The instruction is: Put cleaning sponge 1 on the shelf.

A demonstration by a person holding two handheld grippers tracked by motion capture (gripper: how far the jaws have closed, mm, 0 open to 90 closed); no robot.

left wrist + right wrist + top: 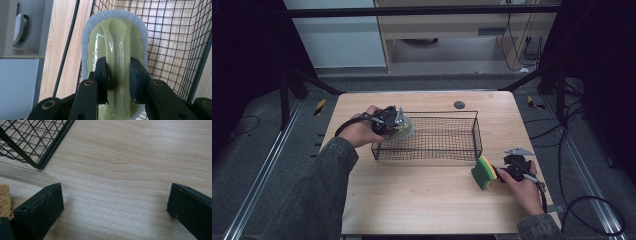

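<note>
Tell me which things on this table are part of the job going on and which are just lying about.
Part of the job:
scrubber pad with the green handle, clamped in the left gripper at the wire basket's end
wire basket
right gripper, jaws open over the table

Just lying about:
yellow and green sponge, beside the right gripper
small dark disc behind the basket

Green scrubber [117, 57] over wire basket [175, 37]
</note>
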